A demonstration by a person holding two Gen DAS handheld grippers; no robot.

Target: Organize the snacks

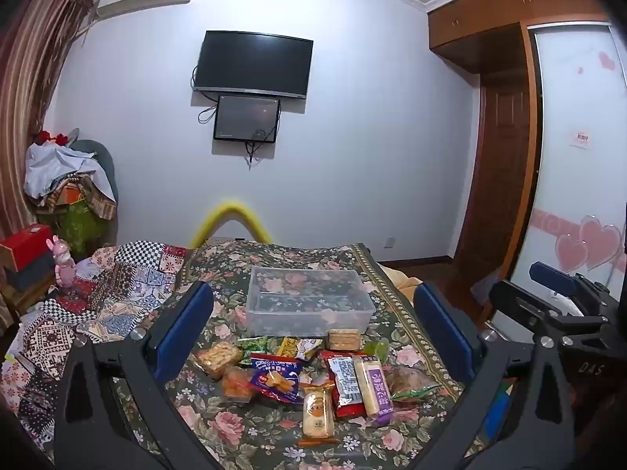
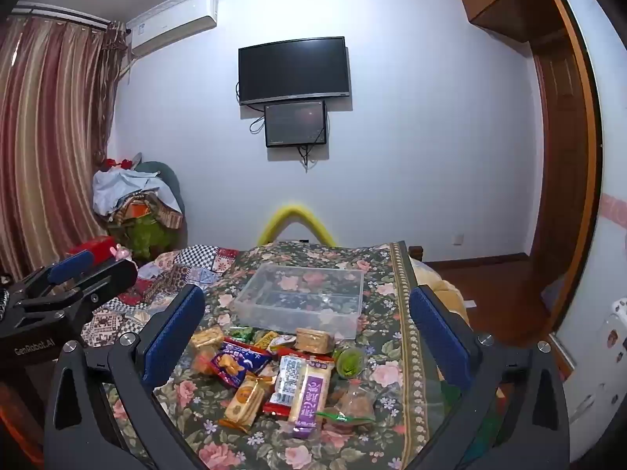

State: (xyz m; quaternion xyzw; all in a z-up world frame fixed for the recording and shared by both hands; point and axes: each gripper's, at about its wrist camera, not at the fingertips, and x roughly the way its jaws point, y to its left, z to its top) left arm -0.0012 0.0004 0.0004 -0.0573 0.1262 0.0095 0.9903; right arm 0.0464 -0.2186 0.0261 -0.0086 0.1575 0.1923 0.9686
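Both the left tool (image 1: 313, 325) and right tool (image 2: 307, 323) hover wide and empty above snack packets (image 1: 309, 376) heaped just before an empty clear bin (image 1: 309, 301) on the floral-clothed table (image 1: 250, 438), where overlapping slippery wrappers could snag neighbours.

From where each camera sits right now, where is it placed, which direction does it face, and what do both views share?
Left wrist: on the left gripper, facing forward over the floral cloth to the clear plastic box; its blue fingers frame the view, right gripper at far right.
Right wrist: on the right gripper, same heading, set further right; the left gripper shows at far left.
Shared: box, snack pile, purple-labelled bar, wall television. Both grippers are open and empty.
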